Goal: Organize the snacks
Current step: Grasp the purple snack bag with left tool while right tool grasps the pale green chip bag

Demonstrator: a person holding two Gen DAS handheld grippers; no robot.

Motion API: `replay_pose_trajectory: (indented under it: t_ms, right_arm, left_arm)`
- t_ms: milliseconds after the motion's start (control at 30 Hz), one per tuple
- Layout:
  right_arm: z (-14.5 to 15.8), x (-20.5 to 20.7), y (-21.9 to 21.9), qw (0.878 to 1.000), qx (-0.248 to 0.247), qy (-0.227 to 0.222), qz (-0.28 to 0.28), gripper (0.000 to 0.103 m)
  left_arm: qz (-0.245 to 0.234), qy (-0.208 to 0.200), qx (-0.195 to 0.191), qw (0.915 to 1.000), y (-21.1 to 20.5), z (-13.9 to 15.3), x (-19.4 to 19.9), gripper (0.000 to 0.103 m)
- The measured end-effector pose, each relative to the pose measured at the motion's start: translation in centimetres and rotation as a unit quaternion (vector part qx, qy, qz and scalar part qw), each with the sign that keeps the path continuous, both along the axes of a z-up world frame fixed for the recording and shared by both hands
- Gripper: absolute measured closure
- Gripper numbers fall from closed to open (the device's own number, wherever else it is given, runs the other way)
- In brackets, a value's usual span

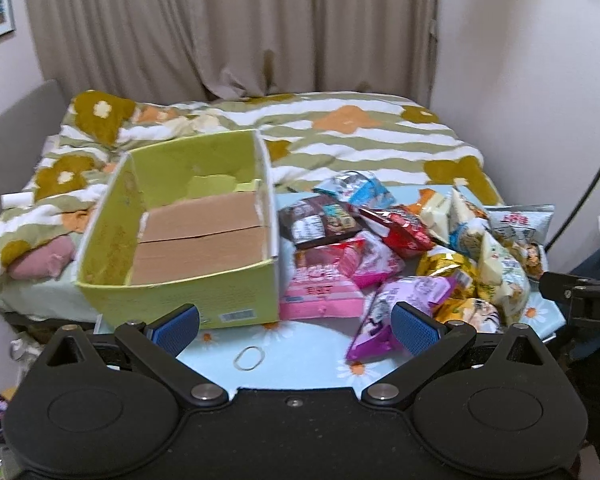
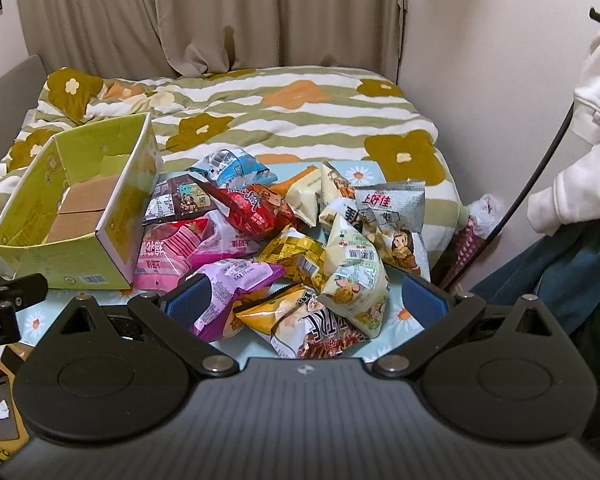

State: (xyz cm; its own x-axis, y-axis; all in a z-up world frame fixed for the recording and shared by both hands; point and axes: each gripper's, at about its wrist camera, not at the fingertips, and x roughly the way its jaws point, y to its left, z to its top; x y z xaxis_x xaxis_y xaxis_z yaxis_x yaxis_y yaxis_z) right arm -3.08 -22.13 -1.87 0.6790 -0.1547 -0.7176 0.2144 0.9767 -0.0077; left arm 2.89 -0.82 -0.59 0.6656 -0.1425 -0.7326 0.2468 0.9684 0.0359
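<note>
Right wrist view: right gripper (image 2: 306, 304), jaws spread and empty, directly over snack pile (image 2: 300, 236); yellow packet (image 2: 278, 310) lies crosswise between its fingers. Green box (image 2: 72, 208) stands left of the pile. Left gripper (image 1: 294, 322), also spread and empty, faces the box corner; right is nearer.

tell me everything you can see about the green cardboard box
The green cardboard box is an open-topped carton, yellow-green outside and on its inner walls, with bare brown cardboard flaps forming the floor. Its rim looks torn and ragged, white at the edges. A barcode label sits low on the near wall. It holds nothing visible. It rests upright on the light blue daisy-print cloth, left of the snack pile, with a pink snack packet lying against its right side and the floral bedding behind.
</note>
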Motion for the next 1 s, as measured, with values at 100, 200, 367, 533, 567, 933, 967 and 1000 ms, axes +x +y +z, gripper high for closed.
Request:
replay_pose_trajectory:
  t_ms: [100, 200, 367, 533, 567, 933, 967, 1000]
  right_arm:
    - [-0.7, 0.2, -0.8, 1.0, -0.003, 0.003, -0.013, 0.0]
    - [-1.6, 0.4, -1.7, 1.0, -0.001, 0.009, -0.029, 0.0]
    - [-3.2, 1.6, -3.7, 0.999, 0.008, 0.018, -0.047, 0.0]
    - [-5.2, 3.8, -6.1, 0.998, 0.038, 0.028, -0.044, 0.0]
    - [-5.6, 4.3, -6.5, 0.998, 0.042, 0.033, -0.043, 0.0]
    - [-10.7, 8.9, -9.8, 0.991, 0.104, 0.084, -0.02, 0.0]
    - [-11.1, 9.2, -10.1, 0.99, 0.111, 0.088, -0.019, 0.0]
    - [-11.4, 9.5, -10.4, 0.989, 0.117, 0.091, -0.019, 0.0]
  left_arm:
    - [-0.025, 0.012, 0.0, 0.9996, -0.8, -1.3, 0.9, 0.0]
    - [-0.049, 0.029, -0.013, 0.9983, -1.6, -2.8, 1.8, 0.0]
    - [-0.067, 0.051, -0.031, 0.996, -3.9, -5.0, 3.7, 0.0]
    - [-0.063, 0.081, -0.021, 0.9945, -6.5, -7.7, 5.9, 0.0]
    - [-0.06, 0.089, -0.024, 0.9939, -6.9, -8.3, 6.4, 0.0]
    - [-0.037, 0.171, -0.06, 0.9828, -10.3, -14.4, 11.3, 0.0]
    - [-0.034, 0.177, -0.067, 0.9814, -10.4, -14.8, 11.6, 0.0]
    - [-0.029, 0.181, -0.074, 0.9802, -10.4, -15.1, 11.9, 0.0]
